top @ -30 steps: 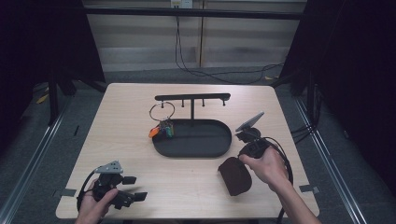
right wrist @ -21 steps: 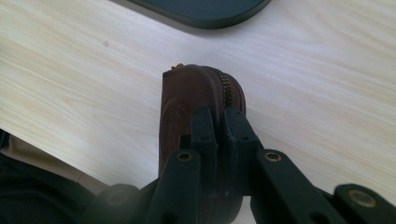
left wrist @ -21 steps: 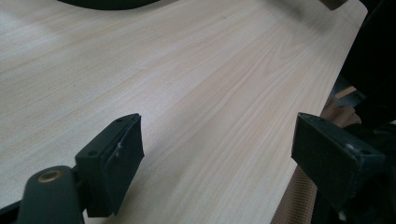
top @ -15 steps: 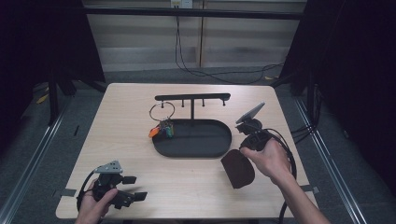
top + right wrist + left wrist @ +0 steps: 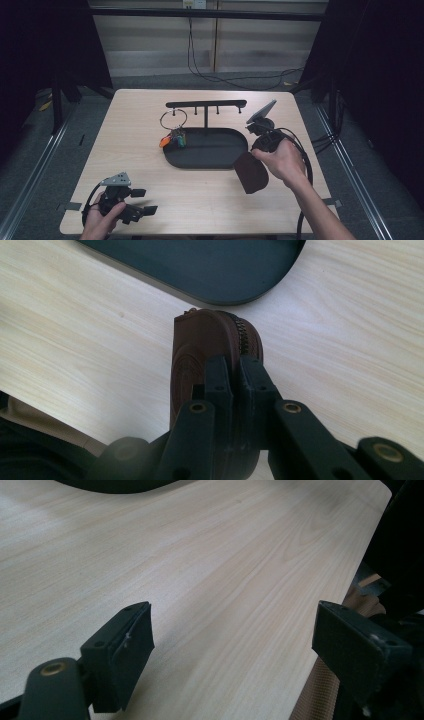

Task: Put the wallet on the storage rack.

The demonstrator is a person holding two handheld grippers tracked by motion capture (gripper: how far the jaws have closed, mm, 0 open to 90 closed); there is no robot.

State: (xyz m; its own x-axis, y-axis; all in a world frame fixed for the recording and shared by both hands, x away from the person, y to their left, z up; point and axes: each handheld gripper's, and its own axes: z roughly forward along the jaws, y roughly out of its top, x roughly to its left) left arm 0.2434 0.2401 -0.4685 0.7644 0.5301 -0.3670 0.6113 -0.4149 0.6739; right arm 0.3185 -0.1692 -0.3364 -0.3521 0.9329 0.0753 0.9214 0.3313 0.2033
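A brown zippered pouch (image 5: 251,172) hangs just off the tabletop by the right end of the black oval tray (image 5: 210,155). My right gripper (image 5: 256,158) is shut on the pouch's edge. In the right gripper view the two jaws meet on the zipper seam of the pouch (image 5: 200,350), with my right gripper (image 5: 235,365) above bare wood and the tray (image 5: 200,265) just beyond. My left gripper (image 5: 142,201) rests near the table's front left corner. It stands open, and my left gripper (image 5: 240,645) has nothing but wood between its jaws.
A black T-shaped stand with pegs (image 5: 206,104) rises from the tray's back. A key ring with coloured tags (image 5: 172,137) lies at the tray's left end. The table's right edge (image 5: 345,605) lies close ahead of the left gripper. Dark floor surrounds the table.
My right hand has lifted the brown pouch and carried it a little farther from the front edge, toward the tray. The left hand has stayed put.
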